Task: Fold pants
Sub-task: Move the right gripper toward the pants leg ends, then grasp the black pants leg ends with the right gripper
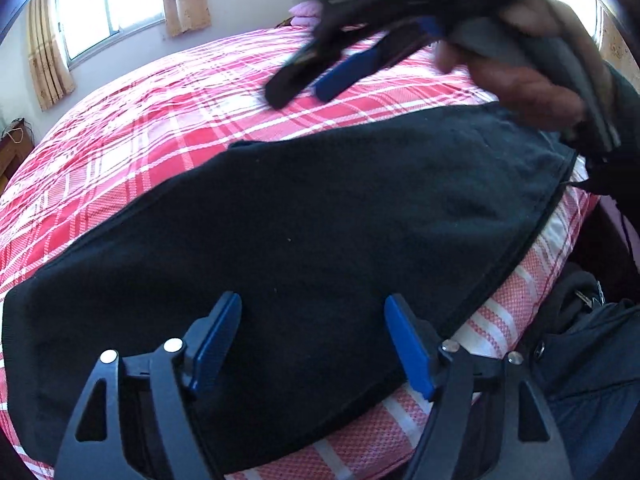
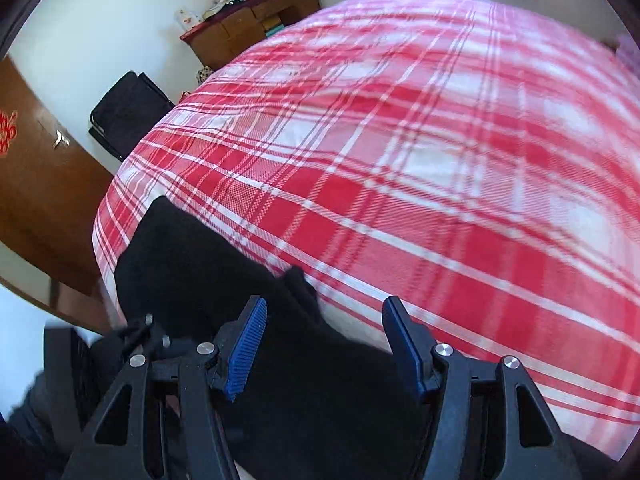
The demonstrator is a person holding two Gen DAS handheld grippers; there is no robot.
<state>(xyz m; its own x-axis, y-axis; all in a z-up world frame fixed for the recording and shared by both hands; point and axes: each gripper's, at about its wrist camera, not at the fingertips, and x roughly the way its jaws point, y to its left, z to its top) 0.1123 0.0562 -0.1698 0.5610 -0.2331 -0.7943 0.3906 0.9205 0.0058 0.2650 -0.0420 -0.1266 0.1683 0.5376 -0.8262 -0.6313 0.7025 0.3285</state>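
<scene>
The black pants [image 1: 304, 216] lie flat on the bed with the red and white plaid sheet [image 1: 168, 120]. In the left wrist view they fill the middle and lower part of the frame, from the lower left up to the right edge, along the near side of the bed.

The left gripper [image 1: 313, 342] is at the bottom centre of this view, above the dark cloth. Its two blue pads [image 1: 218, 340] stand wide apart and nothing is pressed between them.

The right gripper [image 1: 304, 84] appears blurred in the upper centre of the left wrist view, over the sheet, with a hand [image 1: 532, 84] on its handle at the upper right. In its own view the right gripper [image 2: 324, 344] is at the bottom centre, jaws apart, with no cloth clamped. Under it a folded edge of the pants [image 2: 192, 264] lies in the lower left, and the plaid sheet [image 2: 440, 160] fills the rest.

A wooden cabinet [image 2: 248, 28] stands at the upper left of that view, and a curtained window [image 1: 104, 4] at the upper left of the left wrist view.
</scene>
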